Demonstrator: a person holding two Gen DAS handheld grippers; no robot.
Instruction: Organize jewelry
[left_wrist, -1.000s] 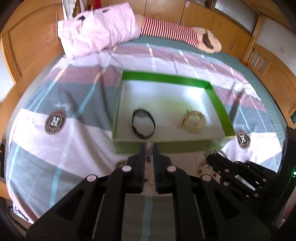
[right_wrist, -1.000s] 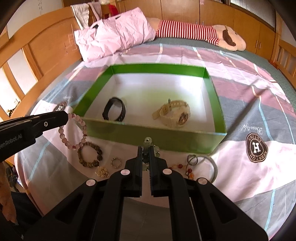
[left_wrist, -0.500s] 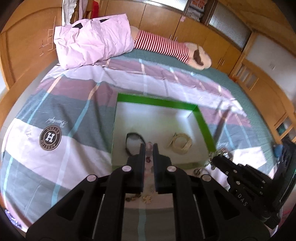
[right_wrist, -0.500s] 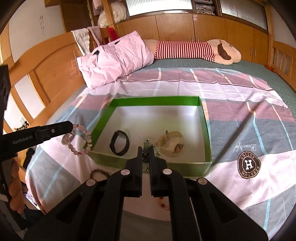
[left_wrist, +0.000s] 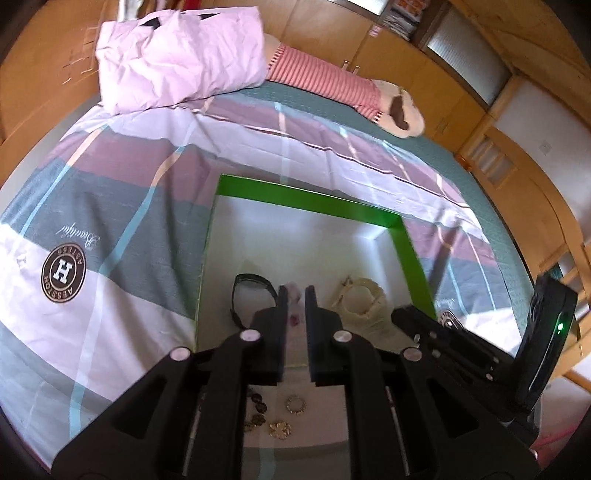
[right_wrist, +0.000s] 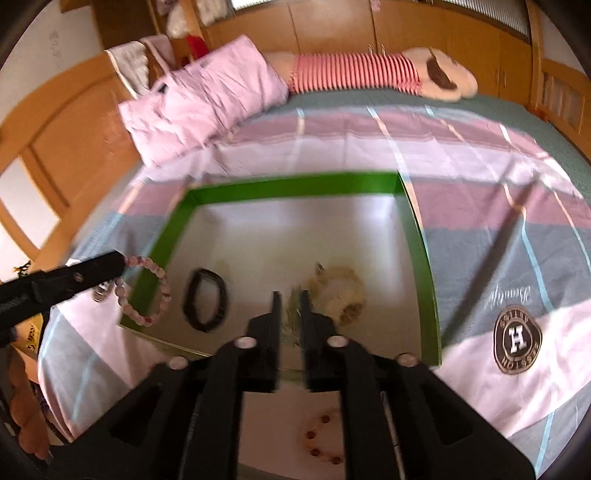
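A green box (left_wrist: 314, 201) with a white inside lies on the bed; it also shows in the right wrist view (right_wrist: 295, 184). In it lie a black band (left_wrist: 251, 286) (right_wrist: 205, 302) and a cream watch (left_wrist: 364, 302) (right_wrist: 338, 295). My left gripper (left_wrist: 295, 291) is shut on a pink bead bracelet (right_wrist: 147, 288), which hangs over the box's left wall; the gripper shows in the right wrist view (right_wrist: 114, 264). My right gripper (right_wrist: 288, 297) is shut on a small silvery-green piece (right_wrist: 291, 321) above the box, and shows in the left wrist view (left_wrist: 400, 317).
Loose pieces lie on the sheet before the box: a dark bead bracelet (left_wrist: 258, 410), a small ring (left_wrist: 295, 404), a gold charm (left_wrist: 280, 430) and a red-bead string (right_wrist: 321, 439). A pink pillow (left_wrist: 177, 55) and a striped plush toy (left_wrist: 332, 81) lie far back.
Both grippers have risen and moved forward over the box, each still holding its piece. The loose jewelry now lies under and behind the fingers.
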